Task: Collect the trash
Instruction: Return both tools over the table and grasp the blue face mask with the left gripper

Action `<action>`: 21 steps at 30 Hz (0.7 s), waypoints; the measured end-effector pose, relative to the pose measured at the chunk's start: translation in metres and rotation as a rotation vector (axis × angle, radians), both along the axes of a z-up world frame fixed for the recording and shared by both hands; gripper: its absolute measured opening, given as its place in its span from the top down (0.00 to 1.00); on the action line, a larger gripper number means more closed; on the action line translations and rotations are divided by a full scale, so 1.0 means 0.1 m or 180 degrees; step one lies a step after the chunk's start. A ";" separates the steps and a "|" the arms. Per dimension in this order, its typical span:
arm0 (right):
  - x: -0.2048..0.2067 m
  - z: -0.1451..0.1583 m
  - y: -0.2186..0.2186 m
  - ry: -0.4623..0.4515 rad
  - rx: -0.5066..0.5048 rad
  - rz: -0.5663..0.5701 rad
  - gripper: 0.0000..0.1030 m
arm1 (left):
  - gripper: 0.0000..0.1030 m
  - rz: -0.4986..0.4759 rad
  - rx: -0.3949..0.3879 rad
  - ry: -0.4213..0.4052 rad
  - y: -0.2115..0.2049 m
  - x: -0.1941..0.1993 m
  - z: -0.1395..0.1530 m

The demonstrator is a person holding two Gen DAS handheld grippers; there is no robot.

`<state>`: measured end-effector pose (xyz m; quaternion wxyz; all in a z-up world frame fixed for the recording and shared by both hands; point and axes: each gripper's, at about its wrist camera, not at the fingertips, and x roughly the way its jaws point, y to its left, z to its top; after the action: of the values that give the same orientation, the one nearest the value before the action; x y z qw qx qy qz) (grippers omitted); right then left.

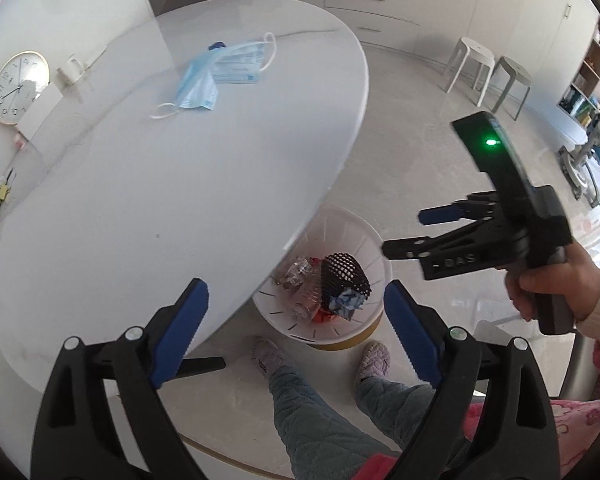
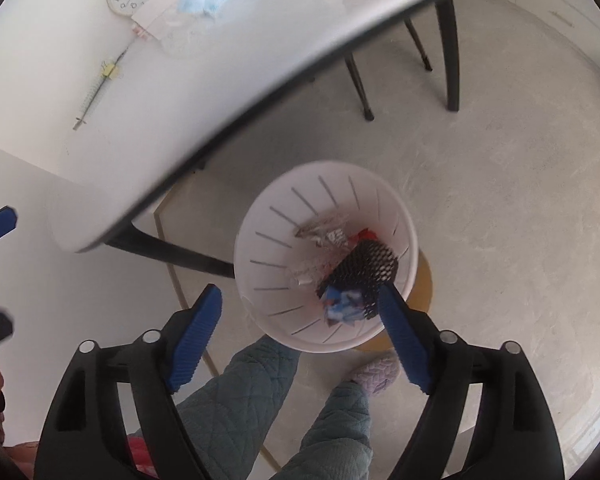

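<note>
A: Start at the right gripper [image 2: 300,344]. What is it doing?

B: Its blue pads stand wide apart with nothing between them. It points steeply down, and the white bin [image 2: 260,240] sits on the floor right below and ahead of its tips. I'd judge it hangs there because that is the spot for dropping something in.

A: And inside the bin?

B: A black mesh sleeve [image 2: 364,268] lies on top, over crumpled clear plastic [image 2: 320,236], a blue-and-white wrapper [image 2: 344,306] and something red. So part of the trash is already collected.

A: The left gripper [image 1: 296,328]?

B: Also spread wide and empty. It hangs over the near edge of the white table [image 1: 140,208], with the bin below it and partly tucked under the tabletop. To its right, a hand [image 1: 552,288] holds the right gripper above the bin.

A: What is left to pick up?

B: Farther out on the table, well beyond the left gripper's tips, lie blue face masks [image 1: 216,76] in a loose pile, their ear loops trailing. I'd take those as the next trash. Off to the left of them sit a wall clock [image 1: 18,88] laid flat and a white card [image 1: 40,108], which probably stay.

A: Any difficulty?

B: The masks are thin and limp, so the pads will likely need to pinch a fold rather than a flat sheet.
</note>
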<state>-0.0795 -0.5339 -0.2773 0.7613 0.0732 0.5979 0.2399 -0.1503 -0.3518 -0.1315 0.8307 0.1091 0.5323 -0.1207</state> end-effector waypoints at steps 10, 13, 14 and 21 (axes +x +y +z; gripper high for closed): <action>0.20 1.36 0.03 -0.0686 -0.0016 -0.0276 0.03 | 0.11 0.0243 -0.0082 -0.0229 0.51 0.72 0.47; 0.38 1.58 0.07 -0.0792 -0.0035 -0.0403 0.03 | 0.11 0.0061 -0.0047 -0.0259 0.54 1.08 0.46; 0.45 1.65 0.08 -0.0845 -0.0043 -0.0481 0.03 | 0.11 -0.0007 -0.0056 -0.0248 0.55 1.20 0.45; 0.88 1.83 0.06 -0.0904 -0.0078 -0.1130 0.02 | 0.11 -0.0161 -0.0489 0.0018 0.58 2.17 0.31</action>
<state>0.0085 -0.5276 -0.0941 0.8689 0.1335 0.4654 0.1027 0.0668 -0.2941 -0.1003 0.8318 0.0581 0.5209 -0.1825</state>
